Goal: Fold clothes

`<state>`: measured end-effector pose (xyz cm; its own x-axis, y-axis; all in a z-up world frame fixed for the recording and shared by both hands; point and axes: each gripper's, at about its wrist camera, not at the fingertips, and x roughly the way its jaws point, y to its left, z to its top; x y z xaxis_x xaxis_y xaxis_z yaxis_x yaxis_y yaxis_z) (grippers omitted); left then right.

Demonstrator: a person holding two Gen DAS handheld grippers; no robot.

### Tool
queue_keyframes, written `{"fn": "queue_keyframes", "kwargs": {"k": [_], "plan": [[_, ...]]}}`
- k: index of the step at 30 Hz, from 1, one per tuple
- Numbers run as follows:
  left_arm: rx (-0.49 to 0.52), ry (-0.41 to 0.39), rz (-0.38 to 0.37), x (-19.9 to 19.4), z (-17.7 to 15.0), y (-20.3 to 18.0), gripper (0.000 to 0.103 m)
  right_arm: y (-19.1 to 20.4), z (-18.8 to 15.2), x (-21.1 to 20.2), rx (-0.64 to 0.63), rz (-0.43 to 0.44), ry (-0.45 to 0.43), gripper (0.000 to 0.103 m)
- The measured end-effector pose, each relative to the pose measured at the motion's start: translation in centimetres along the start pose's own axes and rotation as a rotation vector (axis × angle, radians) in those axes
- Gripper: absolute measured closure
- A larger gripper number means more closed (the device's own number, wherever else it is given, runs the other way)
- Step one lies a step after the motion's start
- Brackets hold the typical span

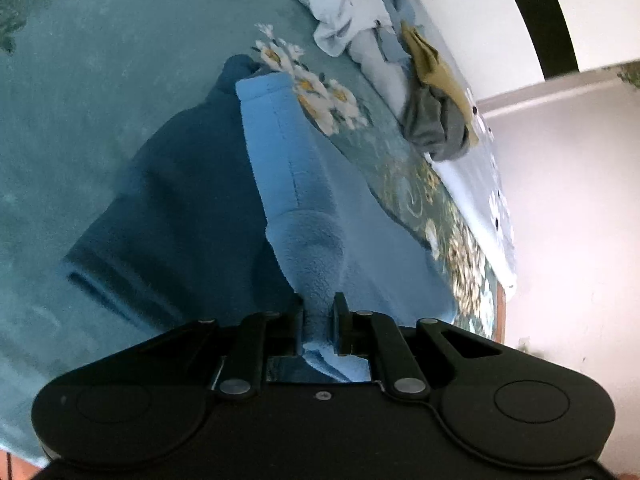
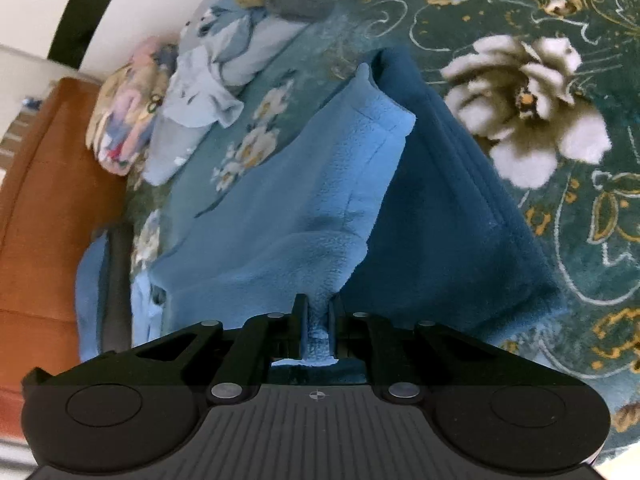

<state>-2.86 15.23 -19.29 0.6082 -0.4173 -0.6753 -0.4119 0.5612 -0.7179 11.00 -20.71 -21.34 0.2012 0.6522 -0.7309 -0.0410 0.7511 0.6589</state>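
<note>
Both tools, the left tool (image 1: pixel 318 312) and right tool (image 2: pixel 318 314), pinch the blue fleece (image 2: pixel 288 208); folding seems barely begun (a pile of clothes (image 1: pixel 384 40) waits ahead).

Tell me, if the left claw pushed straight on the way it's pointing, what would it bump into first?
Probably the blue fleece garment it is already pinching; the left claw points down along it, with the green floral blanket beneath.

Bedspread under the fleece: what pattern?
Teal bedspread with cream flowers and gold scrollwork; clearest in the right wrist view.
</note>
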Motion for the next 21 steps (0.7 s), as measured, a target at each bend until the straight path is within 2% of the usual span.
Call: {"fn": "queue_keyframes", "kwargs": {"k": [11, 18, 21], "plan": [[-0.059, 0.032, 0.162, 4.2, -2.2, 3.8, 0.091, -2.4, -1.6, 4.0, -0.001, -0.135, 0.064, 0.095], [-0.018, 0.06, 0.171, 4.4, -1.6, 3.5, 0.086, -2.2, -1.6, 4.2, -0.025, -0.155, 0.083, 0.094], [-0.013, 0.07, 0.171, 3.5, -1.4, 3.2, 0.079, -1.6, -1.5, 3.7, -0.046, -0.167, 0.085, 0.091]]}}
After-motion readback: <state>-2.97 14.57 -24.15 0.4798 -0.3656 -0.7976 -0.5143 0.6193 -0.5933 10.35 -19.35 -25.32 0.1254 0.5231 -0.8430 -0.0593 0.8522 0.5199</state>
